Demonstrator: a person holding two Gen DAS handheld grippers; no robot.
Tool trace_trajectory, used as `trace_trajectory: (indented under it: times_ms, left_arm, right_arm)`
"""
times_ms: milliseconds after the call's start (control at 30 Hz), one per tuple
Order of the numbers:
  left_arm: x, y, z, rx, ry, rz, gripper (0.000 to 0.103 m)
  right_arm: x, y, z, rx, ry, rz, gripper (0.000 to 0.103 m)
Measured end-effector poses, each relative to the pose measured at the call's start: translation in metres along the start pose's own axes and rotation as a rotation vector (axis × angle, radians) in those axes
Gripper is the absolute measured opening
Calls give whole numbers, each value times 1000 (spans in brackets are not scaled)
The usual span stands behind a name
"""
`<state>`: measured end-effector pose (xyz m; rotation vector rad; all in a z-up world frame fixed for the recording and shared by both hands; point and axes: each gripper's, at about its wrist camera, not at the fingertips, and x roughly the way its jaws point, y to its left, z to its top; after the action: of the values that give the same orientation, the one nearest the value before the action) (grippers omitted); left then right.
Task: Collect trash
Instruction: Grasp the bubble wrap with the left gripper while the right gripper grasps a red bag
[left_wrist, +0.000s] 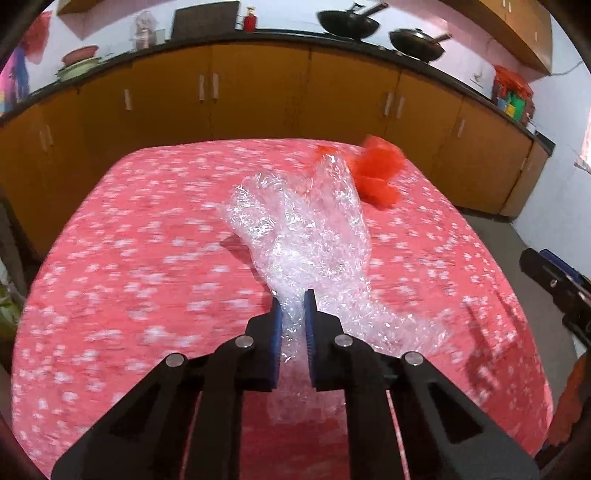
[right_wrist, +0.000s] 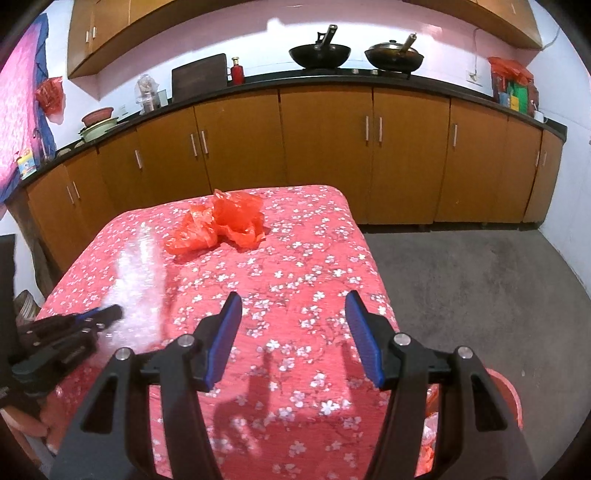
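Left gripper (left_wrist: 293, 299) clamped on crumpled clear bubble wrap (left_wrist: 306, 236), near the crumpled red plastic bag (right_wrist: 218, 225) on the red floral tablecloth (right_wrist: 303, 258); right gripper (right_wrist: 293, 304) fingers apart, empty.

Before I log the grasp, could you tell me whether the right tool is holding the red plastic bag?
No: the right tool stands open and empty over the tablecloth, while the red plastic bag lies farther away on the table.

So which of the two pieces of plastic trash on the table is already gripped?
The clear crinkled plastic wrap: the left gripper is shut on its near end. The red plastic bag lies untouched farther back; the right gripper is open and empty.
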<state>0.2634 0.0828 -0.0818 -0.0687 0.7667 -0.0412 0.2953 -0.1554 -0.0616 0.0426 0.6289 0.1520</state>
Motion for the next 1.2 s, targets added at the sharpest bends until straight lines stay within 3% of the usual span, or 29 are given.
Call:
trace_trajectory:
  times_ms: [200,300,967,1000,1100,1200]
  left_arm:
    - [-10,61,0,-49,-21,144,11]
    - [-9,82,1,-82,-20,178,11]
    - [-3,109,3,-155,5,116,11]
    - [-3,108,3,-152,7,117,11]
    - [-1,109,5,-152,12,114,11]
    - [1,110,5,-153,16,114,11]
  right_arm:
    - [12,21,11,-30,-3,15,55]
    - [25,38,20,-40,-8,24,54]
    - [151,77,87,16,43,-63,58]
    - [157,78,87,14,59,-64,55]
    - [169,77,83,9,101,-47,28]
    - [169,76,78,1,112,-30,8]
